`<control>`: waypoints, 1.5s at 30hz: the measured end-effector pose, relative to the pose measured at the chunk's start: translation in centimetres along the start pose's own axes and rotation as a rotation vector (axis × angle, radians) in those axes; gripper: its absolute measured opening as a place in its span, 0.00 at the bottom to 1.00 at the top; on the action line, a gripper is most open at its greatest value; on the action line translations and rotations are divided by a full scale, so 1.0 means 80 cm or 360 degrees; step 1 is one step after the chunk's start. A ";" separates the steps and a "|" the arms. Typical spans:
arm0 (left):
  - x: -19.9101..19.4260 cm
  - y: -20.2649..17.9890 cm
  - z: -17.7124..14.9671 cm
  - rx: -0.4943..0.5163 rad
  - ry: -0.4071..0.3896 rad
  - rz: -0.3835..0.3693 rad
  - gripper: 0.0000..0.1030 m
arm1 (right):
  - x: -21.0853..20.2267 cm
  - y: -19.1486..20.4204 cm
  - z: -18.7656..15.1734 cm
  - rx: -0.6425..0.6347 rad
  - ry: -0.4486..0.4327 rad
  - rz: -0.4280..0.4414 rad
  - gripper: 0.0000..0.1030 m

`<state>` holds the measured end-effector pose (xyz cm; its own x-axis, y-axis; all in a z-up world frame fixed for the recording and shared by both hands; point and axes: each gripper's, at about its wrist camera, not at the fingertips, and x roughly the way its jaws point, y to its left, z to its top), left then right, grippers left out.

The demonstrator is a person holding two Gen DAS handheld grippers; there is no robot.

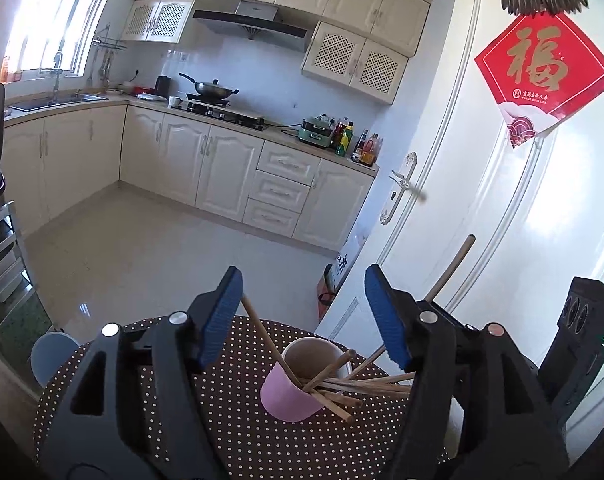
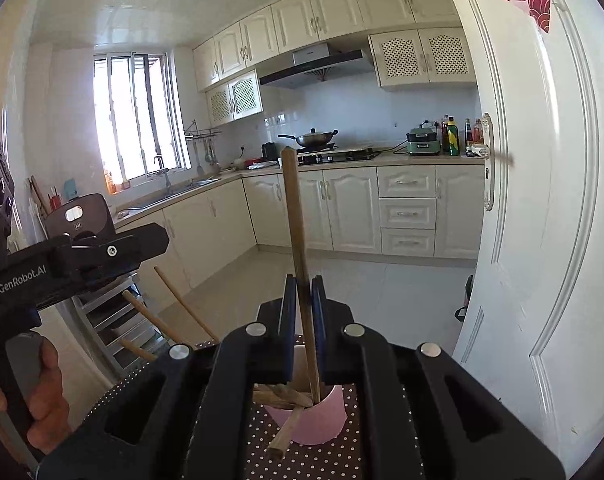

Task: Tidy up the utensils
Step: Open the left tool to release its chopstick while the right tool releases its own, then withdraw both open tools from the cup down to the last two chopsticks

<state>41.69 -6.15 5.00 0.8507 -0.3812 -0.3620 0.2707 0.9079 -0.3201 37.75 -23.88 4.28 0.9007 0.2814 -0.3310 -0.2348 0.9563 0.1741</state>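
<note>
The right gripper (image 2: 304,292) is clamped on one upright wooden chopstick (image 2: 296,236), whose lower end stands in the pink cylindrical cup (image 1: 290,394). The left gripper (image 1: 302,312), marked "GenRobot.AI", is spread wide and holds nothing. The cup stands near the far edge of the brown polka-dot table (image 1: 238,432), holding loose chopsticks (image 1: 341,388). The white door (image 1: 521,216) carries a red "福" poster (image 1: 541,76); cream kitchen cabinets (image 1: 222,168) stand beyond.
</note>
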 end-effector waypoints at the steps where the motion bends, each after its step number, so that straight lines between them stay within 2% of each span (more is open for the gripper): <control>1: -0.004 0.000 0.000 0.0002 -0.0005 0.0002 0.63 | -0.003 0.001 0.000 0.0003 0.0001 0.0001 0.10; 4: -0.017 -0.001 0.003 0.0011 -0.0022 0.0006 0.65 | -0.010 0.006 0.001 -0.0003 0.0013 -0.0010 0.20; 14: -0.079 0.001 0.006 0.0042 -0.0041 0.0032 0.67 | -0.054 0.036 0.011 -0.0029 -0.0007 -0.0014 0.22; 21: -0.126 0.004 -0.009 0.0127 0.0008 0.0085 0.69 | -0.088 0.066 0.003 -0.0073 0.0023 -0.0002 0.24; 29: -0.168 0.024 -0.039 0.0184 0.0121 0.0189 0.71 | -0.111 0.106 -0.022 -0.0147 0.0116 0.0049 0.28; 35: -0.180 0.050 -0.073 0.0209 0.0261 0.0254 0.73 | -0.106 0.132 -0.055 -0.0185 0.0224 0.0113 0.30; 39: -0.168 0.073 -0.108 0.0227 0.0446 0.0280 0.73 | -0.090 0.145 -0.087 -0.0192 0.0324 0.0161 0.31; 42: -0.150 0.094 -0.140 0.0276 0.0596 0.0348 0.73 | -0.062 0.144 -0.113 -0.0128 0.0465 0.0196 0.31; 45: -0.131 0.117 -0.164 0.0231 0.0706 0.0361 0.73 | -0.026 0.143 -0.144 -0.0078 0.0643 0.0175 0.31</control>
<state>29.40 4.07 -5.70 0.6309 -0.1805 -0.7546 0.1881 0.9791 -0.0770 28.97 -12.63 -3.72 0.6558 0.3809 -0.6518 -0.3474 0.9188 0.1875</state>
